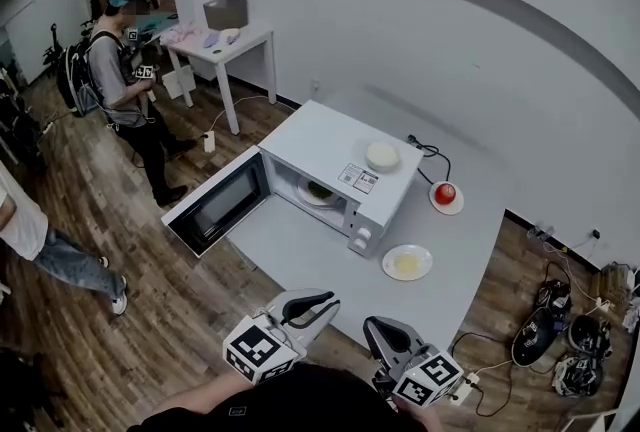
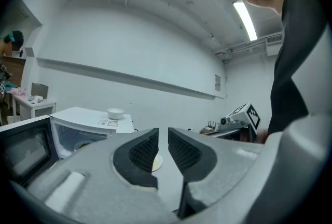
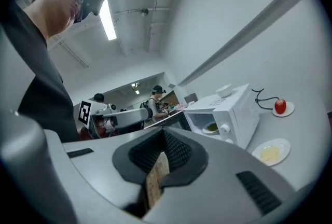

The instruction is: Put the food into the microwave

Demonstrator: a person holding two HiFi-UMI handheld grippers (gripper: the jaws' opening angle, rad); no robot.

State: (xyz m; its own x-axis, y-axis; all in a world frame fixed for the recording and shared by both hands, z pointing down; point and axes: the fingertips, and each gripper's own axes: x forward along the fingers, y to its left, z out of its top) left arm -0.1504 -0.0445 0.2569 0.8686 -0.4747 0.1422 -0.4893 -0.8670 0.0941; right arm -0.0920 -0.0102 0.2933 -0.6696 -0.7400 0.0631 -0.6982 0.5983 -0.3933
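A white microwave (image 1: 330, 145) stands on the grey counter (image 1: 480, 220) with its door (image 1: 215, 205) swung open to the left. Inside lies a plate with green food (image 1: 318, 191). A plate of yellow food (image 1: 407, 262) sits on the counter in front of the microwave's controls, also visible in the right gripper view (image 3: 270, 153). Both grippers hang near the counter's front edge, well short of the plates. My left gripper (image 1: 325, 300) (image 2: 162, 135) is open by a narrow gap and empty. My right gripper (image 1: 378, 328) (image 3: 165, 135) is shut with no food in it.
A white bowl (image 1: 382, 156) rests on top of the microwave. A red apple (image 1: 445, 193) on a small plate sits to its right, beside a black cable (image 1: 428, 152). A person (image 1: 125, 70) stands at the back left near a white table (image 1: 225, 40). Gear lies on the floor (image 1: 560, 330).
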